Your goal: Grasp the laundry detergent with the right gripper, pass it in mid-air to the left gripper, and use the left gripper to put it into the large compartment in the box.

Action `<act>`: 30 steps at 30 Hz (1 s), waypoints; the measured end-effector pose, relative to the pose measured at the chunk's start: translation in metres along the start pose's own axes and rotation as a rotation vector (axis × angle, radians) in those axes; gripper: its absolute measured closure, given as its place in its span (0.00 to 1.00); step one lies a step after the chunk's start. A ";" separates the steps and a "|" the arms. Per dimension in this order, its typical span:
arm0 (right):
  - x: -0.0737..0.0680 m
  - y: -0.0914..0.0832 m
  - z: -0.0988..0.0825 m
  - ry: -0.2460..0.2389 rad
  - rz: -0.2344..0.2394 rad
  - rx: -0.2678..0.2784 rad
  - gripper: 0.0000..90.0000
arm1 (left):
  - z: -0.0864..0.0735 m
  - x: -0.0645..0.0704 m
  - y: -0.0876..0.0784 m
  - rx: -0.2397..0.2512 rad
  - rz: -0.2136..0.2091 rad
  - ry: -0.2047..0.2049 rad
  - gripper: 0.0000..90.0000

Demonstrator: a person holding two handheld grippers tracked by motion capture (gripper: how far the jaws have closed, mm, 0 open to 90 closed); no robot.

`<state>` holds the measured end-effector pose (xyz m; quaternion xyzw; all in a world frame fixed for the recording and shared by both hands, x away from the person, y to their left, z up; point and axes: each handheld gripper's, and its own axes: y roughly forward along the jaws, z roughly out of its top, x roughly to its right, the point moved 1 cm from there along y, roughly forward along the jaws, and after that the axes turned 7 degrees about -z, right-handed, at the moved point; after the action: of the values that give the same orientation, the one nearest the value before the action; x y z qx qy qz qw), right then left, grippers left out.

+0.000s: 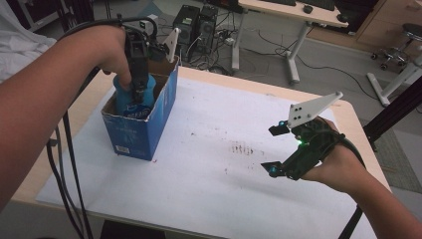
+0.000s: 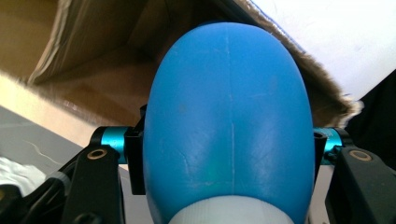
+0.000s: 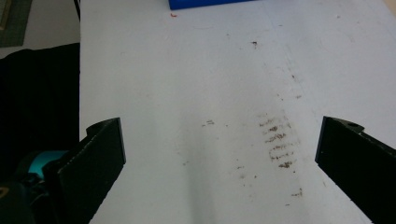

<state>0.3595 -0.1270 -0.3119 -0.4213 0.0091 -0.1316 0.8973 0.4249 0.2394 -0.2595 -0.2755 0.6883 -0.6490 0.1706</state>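
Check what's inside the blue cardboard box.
Inside the blue cardboard box: a blue bottle with a white cap end, clamped by the left gripper and standing partly above the rim. Brown inner walls show behind it. The bottle covers the box's floor, so anything underneath is hidden.

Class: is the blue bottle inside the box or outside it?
Partly inside: the left gripper holds the blue bottle with its lower end within the box.

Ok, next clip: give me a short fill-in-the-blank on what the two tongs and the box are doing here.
1. The left tongs are shut on a blue ____.
2. That bottle is held over the open blue ____ box.
3. The right tongs stand ____, with nothing between them.
4. Below the right tongs, the white table cover bears brownish ____.

Missing words: bottle; cardboard; open; marks
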 end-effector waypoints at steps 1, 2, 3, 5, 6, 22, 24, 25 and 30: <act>0.000 0.000 0.000 0.000 0.002 -0.002 0.01 | 0.001 -0.001 0.003 -0.008 0.001 0.023 0.43; 0.000 0.001 0.000 0.001 0.002 -0.005 0.01 | 0.001 -0.001 0.005 -0.010 0.002 0.039 0.43; 0.000 0.001 0.000 0.003 0.002 -0.005 0.01 | 0.002 -0.001 0.007 -0.013 0.004 0.063 0.43; 0.001 0.002 0.000 0.003 0.001 -0.011 0.01 | 0.002 -0.002 0.013 -0.013 0.006 0.098 0.43; 0.001 0.003 0.001 -0.001 0.002 -0.010 0.01 | 0.003 -0.003 0.015 -0.012 0.009 0.103 0.43; 0.001 0.003 0.000 0.002 -0.001 -0.016 0.01 | 0.004 -0.007 0.048 -0.013 0.008 0.171 0.43; 0.001 0.004 0.000 0.002 -0.002 -0.016 0.01 | 0.004 -0.008 0.047 -0.009 0.009 0.177 0.43; 0.000 0.004 0.000 0.005 -0.001 -0.017 0.01 | 0.004 -0.008 0.047 -0.010 0.008 0.175 0.43; 0.000 0.006 0.001 0.000 -0.002 -0.019 0.01 | 0.003 -0.009 0.042 0.028 -0.007 0.166 0.39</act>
<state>0.3610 -0.1228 -0.3157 -0.4298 0.0097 -0.1324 0.8931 0.4271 0.2429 -0.3023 -0.2208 0.6901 -0.6797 0.1142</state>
